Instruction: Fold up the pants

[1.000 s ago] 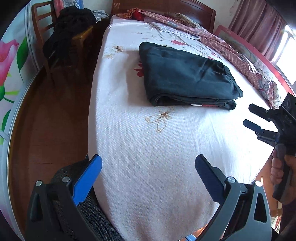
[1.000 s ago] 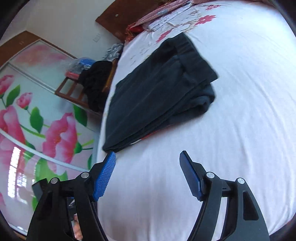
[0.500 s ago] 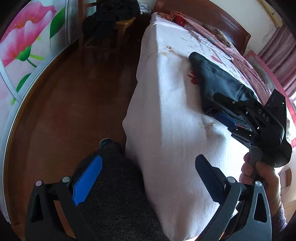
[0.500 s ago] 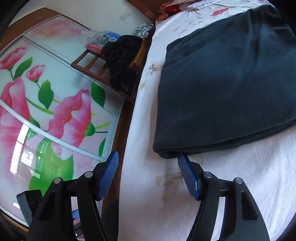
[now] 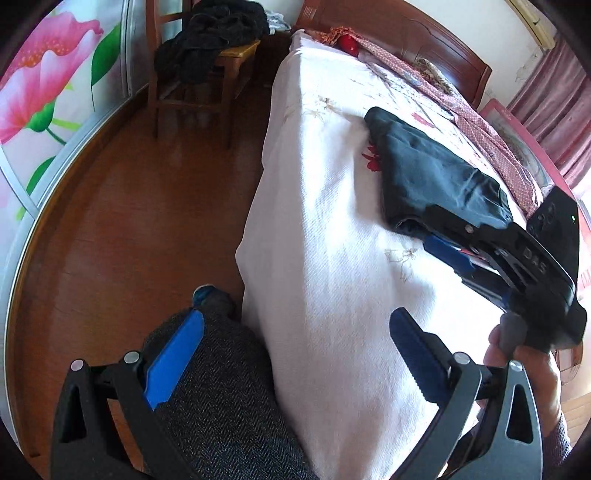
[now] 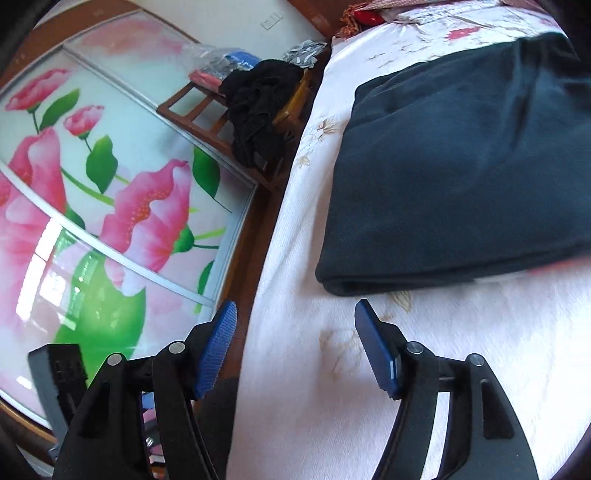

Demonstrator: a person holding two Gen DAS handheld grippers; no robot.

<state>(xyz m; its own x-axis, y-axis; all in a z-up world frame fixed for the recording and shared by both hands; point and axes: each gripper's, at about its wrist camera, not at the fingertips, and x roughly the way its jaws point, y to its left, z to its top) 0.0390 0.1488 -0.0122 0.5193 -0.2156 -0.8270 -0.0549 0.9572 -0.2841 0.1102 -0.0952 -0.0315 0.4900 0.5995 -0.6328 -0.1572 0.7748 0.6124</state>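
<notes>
Dark folded pants (image 5: 428, 173) lie flat on the white bedsheet (image 5: 332, 229); they also fill the upper right of the right wrist view (image 6: 461, 177). My left gripper (image 5: 291, 354) is open and empty, held low at the bed's near corner, over a grey-trousered leg. My right gripper (image 6: 295, 350) is open and empty, its fingertips a short way from the folded near edge of the pants. From the left wrist view the right gripper (image 5: 439, 240) sits right at that edge of the pants.
A wooden chair (image 5: 207, 74) piled with dark clothes (image 5: 210, 40) stands beside the bed on the wooden floor (image 5: 129, 206). A flowered wardrobe door (image 6: 92, 206) is on the left. A patterned blanket (image 5: 461, 107) runs along the bed's far side by the headboard (image 5: 406, 33).
My left gripper pulled back and swung left off the bed toward the floor side. My right gripper moved in close to the pants' near folded edge, then eased back slightly.
</notes>
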